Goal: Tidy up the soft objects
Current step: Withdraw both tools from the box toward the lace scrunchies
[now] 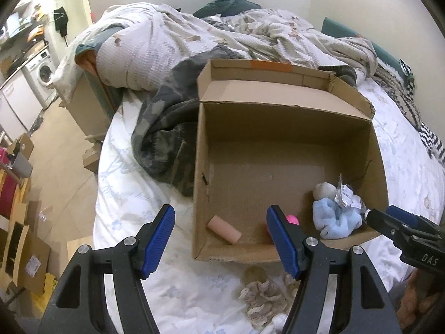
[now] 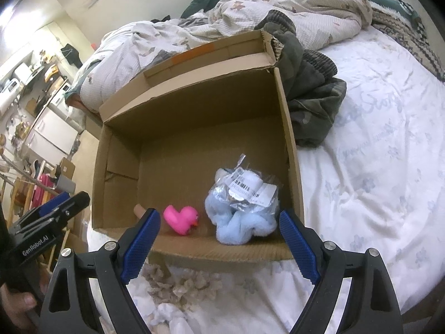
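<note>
Though small, "GenRobot.AI" on the left hand-held gripper (image 2: 66, 208).

Soft, even indoor light fills both views, bright on the white sheet (image 1: 395, 144) and dimmer inside the cardboard box (image 2: 194, 128), where shadows are faint. Strong fisheye bending curves the edges, with black corners. Detail is slightly grainy, softest toward the rims.

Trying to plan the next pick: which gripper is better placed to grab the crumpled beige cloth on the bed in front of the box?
Probably left. The left gripper is open and empty, and the beige cloth lies just below its fingertips, outside the cardboard box. The right gripper points into the box.
</note>
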